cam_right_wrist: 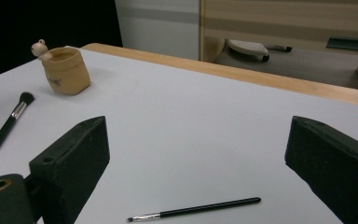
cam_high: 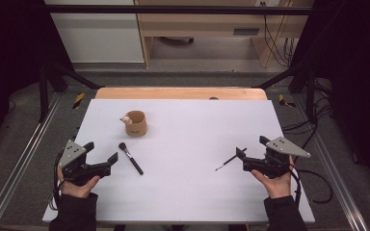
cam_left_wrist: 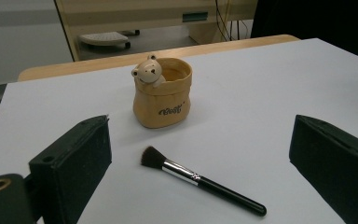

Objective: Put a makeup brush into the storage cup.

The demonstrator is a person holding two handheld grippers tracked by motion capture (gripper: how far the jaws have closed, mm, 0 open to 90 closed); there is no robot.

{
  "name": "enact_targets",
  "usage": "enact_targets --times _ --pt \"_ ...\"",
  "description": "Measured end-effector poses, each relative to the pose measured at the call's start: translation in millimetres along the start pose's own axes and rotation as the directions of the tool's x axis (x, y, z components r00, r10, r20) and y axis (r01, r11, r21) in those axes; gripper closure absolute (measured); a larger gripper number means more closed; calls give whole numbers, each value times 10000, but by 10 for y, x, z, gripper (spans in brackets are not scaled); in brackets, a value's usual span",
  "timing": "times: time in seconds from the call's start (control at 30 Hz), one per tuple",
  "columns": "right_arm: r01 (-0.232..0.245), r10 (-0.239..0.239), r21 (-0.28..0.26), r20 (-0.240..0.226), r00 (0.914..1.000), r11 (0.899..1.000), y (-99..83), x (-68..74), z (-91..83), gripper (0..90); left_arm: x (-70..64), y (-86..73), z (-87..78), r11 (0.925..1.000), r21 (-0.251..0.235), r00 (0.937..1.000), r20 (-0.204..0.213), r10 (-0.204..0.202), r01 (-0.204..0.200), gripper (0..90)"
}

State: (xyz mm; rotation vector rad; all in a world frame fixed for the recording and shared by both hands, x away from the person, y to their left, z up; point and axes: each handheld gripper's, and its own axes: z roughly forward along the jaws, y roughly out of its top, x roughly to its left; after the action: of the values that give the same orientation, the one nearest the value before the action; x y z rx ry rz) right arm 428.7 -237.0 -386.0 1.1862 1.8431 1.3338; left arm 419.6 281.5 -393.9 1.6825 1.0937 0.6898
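**Both tools open over two brushes on the desk**

Left tool [cam_high: 101, 155] held low at about 8 o'clock on the white desk [cam_high: 192, 192], jaws spread wide and gripping nothing. Just beyond those jaws, a powder brush [cam_high: 130, 158] lying flat, bristles toward 11 o'clock, black handle toward 5 o'clock; seen in the left gripper view [cam_left_wrist: 200, 179] between the two jaws, untouched. Further out at 11 o'clock, a tan bear cup [cam_high: 135, 123] standing upright, small bear head at its rim, near the brush head but apart from it.

Right tool [cam_high: 251, 149] held at about 4 o'clock, jaws likewise wide apart and empty. Thin liner brush [cam_high: 230, 159] lying flat just ahead of its jaws, tip toward 8 o'clock; in the right gripper view [cam_right_wrist: 193, 210] low between the jaws, no contact. Both brushes well apart from each other.
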Motion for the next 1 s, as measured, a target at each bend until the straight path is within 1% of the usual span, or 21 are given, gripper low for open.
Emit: enact_targets --times 0.07,0.1,0.13,0.27,0.3,0.33,0.37,0.4,0.43,0.47,0.57,0.7,0.87,0.97,1.0 --pt "-2 1 98 40 10000 10000 -12 5 21 69 -6 -4 9 10000 25 10000 34 9 -9 49" --pt "-44 40 249 150 9999 9997 -34 4 60 77 -9 -5 9 10000 70 10000 34 67 -67 49" --pt "-44 40 249 150 9999 9997 -34 4 60 77 -14 -6 11 9999 77 10000 34 94 -94 49" --pt "-354 336 478 378 9987 9982 -76 2 140 87 -24 -3 17 9999 57 9999 52 91 -92 49" --pt "-351 325 598 430 9985 9976 -100 9 186 88 -23 -4 18 10000 58 10000 56 81 -81 49" --pt "-351 325 598 430 9985 9976 -100 9 186 88 -23 -4 18 9999 62 10000 49 84 -85 49" --pt "-367 334 719 469 9983 9967 -115 11 213 88 -23 -3 18 9999 63 9999 51 86 -86 49" --pt "-334 280 954 578 9979 9949 -144 14 269 88 -24 -3 18 9999 61 10000 50 82 -83 49" --pt "-334 280 954 578 9979 9949 -144 14 269 88 -25 -3 18 9999 61 9999 50 94 -94 49" --pt "-235 157 1076 721 9973 9939 -166 22 315 89 -26 -3 18 9999 64 9999 50 98 -98 49" --pt "-352 276 1131 688 9972 9930 -187 24 350 90 -24 -5 20 9999 68 9999 53 92 -93 49" --pt "-323 232 1314 701 9973 9908 -228 22 421 92 -16 -8 23 9999 90 9999 61 84 -84 50" --pt "-365 215 1666 912 9956 9854 -281 15 516 99 -25 -9 30 9999 81 9999 60 83 -84 50" --pt "-395 194 1947 1039 9944 9801 -332 0 599 103 -22 -10 32 9999 86 9999 64 86 -86 50" --pt "-465 251 2044 1064 9940 9778 -345 -2 624 104 -20 -10 32 9999 88 9999 55 97 -98 50"
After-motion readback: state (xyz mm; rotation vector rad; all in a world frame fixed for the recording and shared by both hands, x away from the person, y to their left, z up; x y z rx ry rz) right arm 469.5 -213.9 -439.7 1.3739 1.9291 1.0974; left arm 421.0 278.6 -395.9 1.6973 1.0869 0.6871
